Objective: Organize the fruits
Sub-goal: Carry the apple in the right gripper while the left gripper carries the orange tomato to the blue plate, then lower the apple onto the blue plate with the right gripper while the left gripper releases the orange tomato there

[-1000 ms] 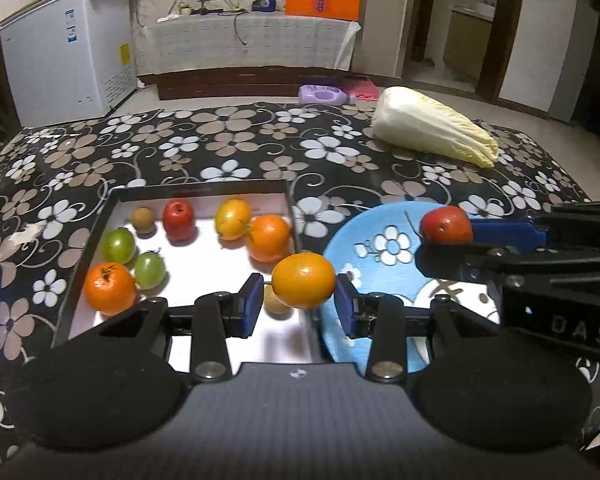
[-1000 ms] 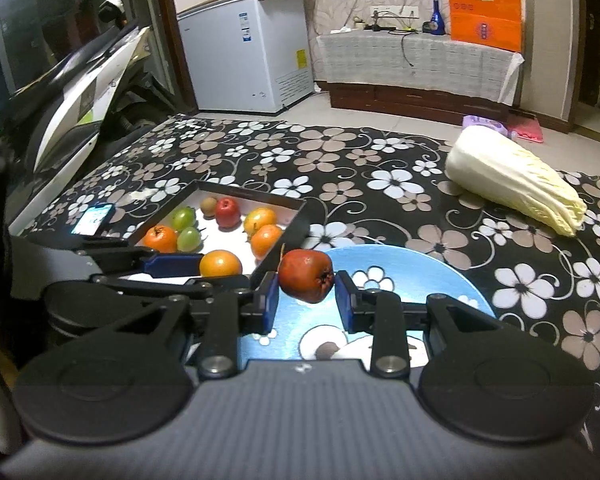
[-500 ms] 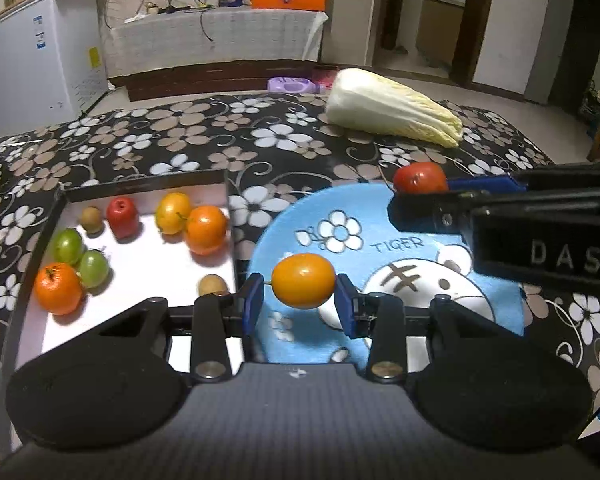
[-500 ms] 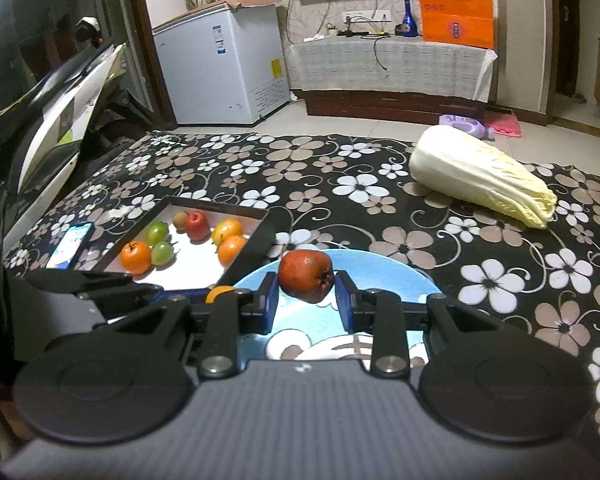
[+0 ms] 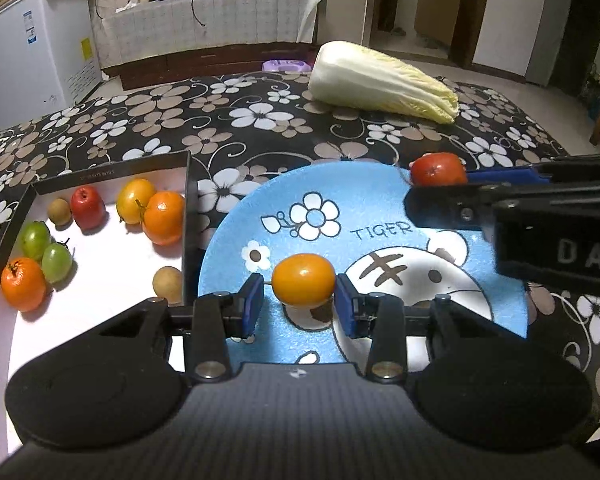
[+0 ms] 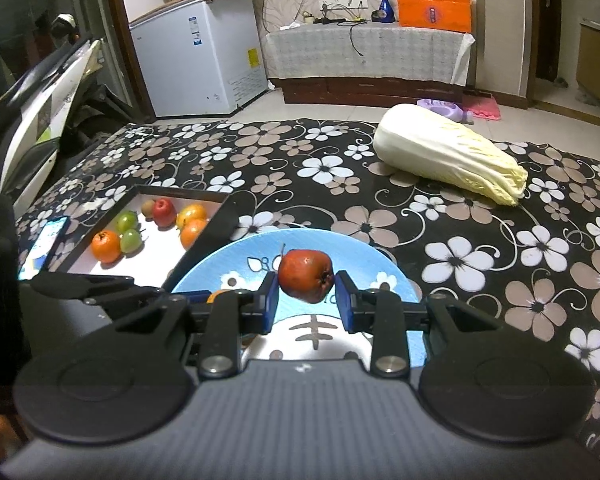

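Left gripper point(image 5: 300, 306) clamps orange fruit point(image 5: 303, 286); right gripper point(image 6: 306, 300) clamps red fruit point(image 6: 305, 275).

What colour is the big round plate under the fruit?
Light blue round plate with white flowers and a cartoon tiger; clearest in the left wrist view.

Tiled floor point(image 6: 332, 110); white chest freezer point(image 6: 204, 52) beside a possibly cloth-draped cabinet point(image 6: 364, 52).

In my left jaws an orange fruit point(image 5: 303, 280), round and glossy, hangs over the blue plate point(image 5: 364, 200). My right jaws pinch a red fruit point(image 6: 305, 275), stem tilted up-left, above the same plate. Eight more fruits lie loose in the tray point(image 5: 112, 276) beside it.
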A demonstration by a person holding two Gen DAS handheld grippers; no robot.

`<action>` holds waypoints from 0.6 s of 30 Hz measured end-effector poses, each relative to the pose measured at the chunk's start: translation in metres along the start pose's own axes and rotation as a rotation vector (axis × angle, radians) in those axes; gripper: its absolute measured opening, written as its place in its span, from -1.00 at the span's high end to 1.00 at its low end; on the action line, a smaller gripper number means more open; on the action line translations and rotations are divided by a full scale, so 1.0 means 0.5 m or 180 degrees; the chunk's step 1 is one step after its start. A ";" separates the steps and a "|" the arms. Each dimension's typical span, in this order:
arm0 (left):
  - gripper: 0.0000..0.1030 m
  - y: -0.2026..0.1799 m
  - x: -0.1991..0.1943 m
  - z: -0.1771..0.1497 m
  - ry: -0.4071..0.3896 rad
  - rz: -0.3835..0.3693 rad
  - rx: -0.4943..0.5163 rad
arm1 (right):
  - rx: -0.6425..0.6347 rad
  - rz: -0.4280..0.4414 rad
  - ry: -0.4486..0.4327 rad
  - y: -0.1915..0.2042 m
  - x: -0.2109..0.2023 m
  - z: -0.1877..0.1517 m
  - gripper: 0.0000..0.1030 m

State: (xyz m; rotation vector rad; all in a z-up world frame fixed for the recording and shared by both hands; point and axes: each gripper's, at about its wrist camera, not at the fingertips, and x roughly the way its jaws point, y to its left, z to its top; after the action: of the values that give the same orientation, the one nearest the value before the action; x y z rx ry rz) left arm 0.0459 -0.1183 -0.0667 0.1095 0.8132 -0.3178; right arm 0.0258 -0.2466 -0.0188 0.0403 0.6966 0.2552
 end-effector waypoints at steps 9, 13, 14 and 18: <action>0.13 -0.009 0.018 0.000 0.0041 0.0037 0.0027 | 0.0003 0.0006 0.0023 -0.009 0.000 -0.004 0.34; 0.13 -0.015 0.020 -0.001 0.0032 0.0021 0.0076 | 0.0001 0.0002 0.0038 -0.011 0.002 -0.005 0.34; 0.12 -0.016 0.020 0.000 0.0031 0.0014 0.0080 | 0.0004 -0.0004 0.0047 -0.012 0.003 -0.006 0.34; 0.07 -0.017 0.010 0.000 -0.0010 -0.0059 0.0090 | 0.0024 -0.0027 0.0073 -0.017 0.009 -0.008 0.34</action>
State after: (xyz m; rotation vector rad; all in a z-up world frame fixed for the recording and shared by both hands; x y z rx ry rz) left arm 0.0468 -0.1274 -0.0701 0.1281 0.8071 -0.3470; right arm 0.0282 -0.2538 -0.0255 0.0416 0.7203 0.2451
